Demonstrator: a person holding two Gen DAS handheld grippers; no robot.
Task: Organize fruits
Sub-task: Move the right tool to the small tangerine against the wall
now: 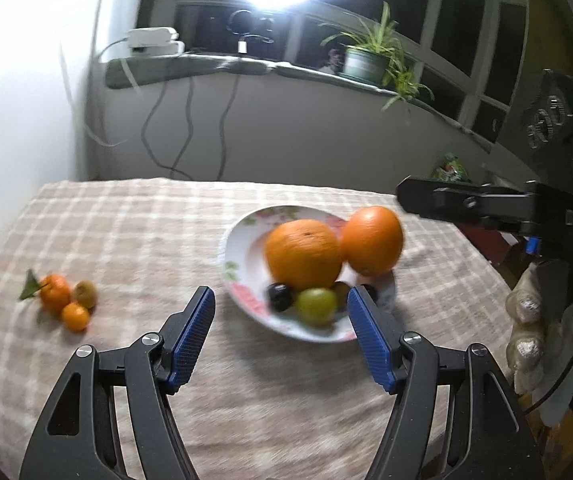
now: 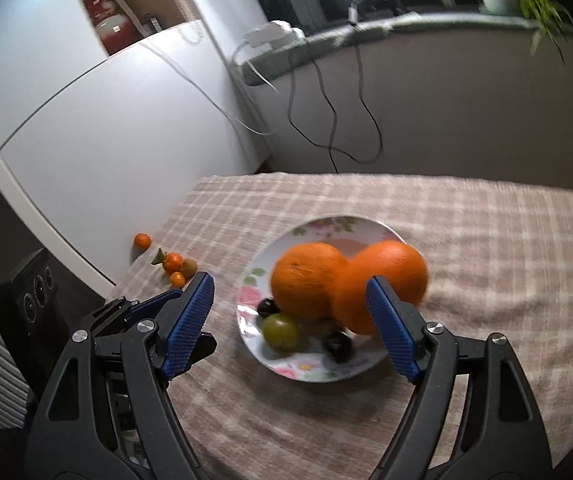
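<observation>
small citrus cluster (image 1: 66,300): loose on bench (image 1: 126,220), frame left, well apart from plate (image 1: 238,248). nearer left gripper (image 1: 280,308), spread, empty; right gripper (image 2: 290,294) likewise, over plate.

Left gripper (image 1: 280,300) spread wide at lower centre, blue fingers (image 1: 192,334) apart, gripping nothing. Right gripper (image 2: 290,290) equally wide open, empty; gloved hand (image 1: 526,340) visible at right edge.

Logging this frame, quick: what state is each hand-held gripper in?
Left hand-held gripper: open, holding nothing.
Right hand-held gripper: open, holding nothing.
</observation>
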